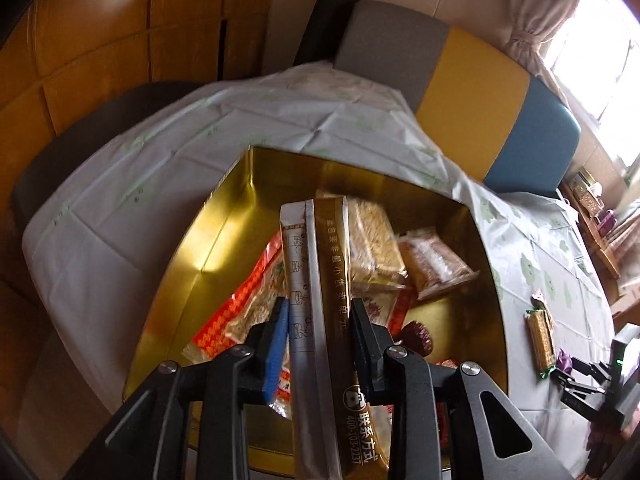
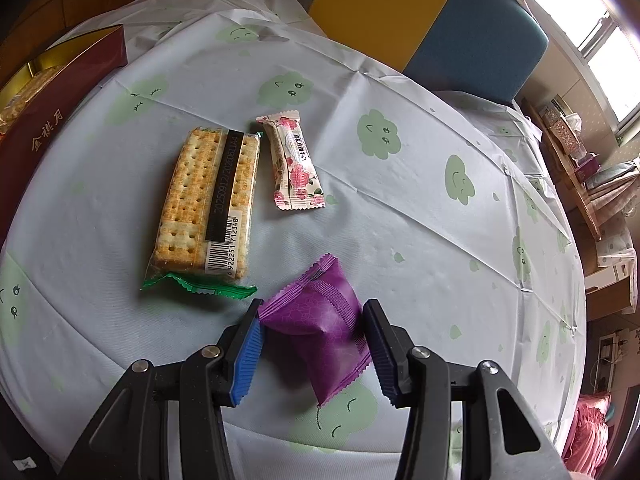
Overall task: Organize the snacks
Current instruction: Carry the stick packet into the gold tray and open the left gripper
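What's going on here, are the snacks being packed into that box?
Yes. A person works with two tools. The left hand-held gripper is shut on a long gold and silver sachet, held over the open gold-lined box, which already holds several wrapped snacks. The right hand-held gripper is closed around a purple packet on the tablecloth. A cracker pack and a pink floral sweet lie outside the box.
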Demonstrator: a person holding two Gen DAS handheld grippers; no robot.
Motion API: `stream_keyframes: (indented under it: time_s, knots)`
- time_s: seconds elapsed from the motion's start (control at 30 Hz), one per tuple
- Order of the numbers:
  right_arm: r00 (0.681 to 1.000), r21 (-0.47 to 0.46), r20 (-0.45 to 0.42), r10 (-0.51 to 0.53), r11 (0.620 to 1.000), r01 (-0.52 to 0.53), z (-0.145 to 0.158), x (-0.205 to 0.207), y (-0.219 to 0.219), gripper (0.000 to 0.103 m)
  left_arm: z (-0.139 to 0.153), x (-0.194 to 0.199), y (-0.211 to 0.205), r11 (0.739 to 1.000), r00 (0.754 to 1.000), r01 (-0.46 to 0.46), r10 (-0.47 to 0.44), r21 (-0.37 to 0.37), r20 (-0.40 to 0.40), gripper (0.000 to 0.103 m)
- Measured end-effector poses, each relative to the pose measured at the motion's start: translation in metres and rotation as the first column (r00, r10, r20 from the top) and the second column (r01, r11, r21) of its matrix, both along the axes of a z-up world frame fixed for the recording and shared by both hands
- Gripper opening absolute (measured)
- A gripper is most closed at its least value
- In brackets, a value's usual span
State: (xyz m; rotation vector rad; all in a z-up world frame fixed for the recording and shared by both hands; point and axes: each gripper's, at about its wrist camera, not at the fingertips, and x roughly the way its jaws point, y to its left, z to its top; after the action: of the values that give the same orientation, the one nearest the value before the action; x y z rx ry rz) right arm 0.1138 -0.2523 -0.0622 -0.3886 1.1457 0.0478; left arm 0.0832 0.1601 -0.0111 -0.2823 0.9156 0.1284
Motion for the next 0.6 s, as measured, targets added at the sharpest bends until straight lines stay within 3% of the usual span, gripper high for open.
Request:
stream_keyframes:
  time_s: [0.2, 0.5, 0.6]
  knots:
    - [1.000, 0.000, 0.000, 0.000, 1.000, 0.000, 0.000, 0.000, 0.000, 0.050, -0.019, -0.007, -0.006, 1.000, 0.999, -0.020, 0.021, 0.020, -0.051, 0.033]
    - [1.000, 0.000, 0.001, -0.001, 1.000, 0.001, 0.000, 0.001, 0.000, 0.050, -0.012, -0.020, -0.029, 0.987, 1.000, 0.012, -0.008, 0.159, -0.022, 0.033]
    - [1.000, -0.001, 0.002, -0.001, 1.000, 0.001, 0.000, 0.000, 0.000, 0.050, -0.013, -0.021, -0.030, 0.988, 0.999, 0.009, -0.002, 0.157, -0.046, 0.032]
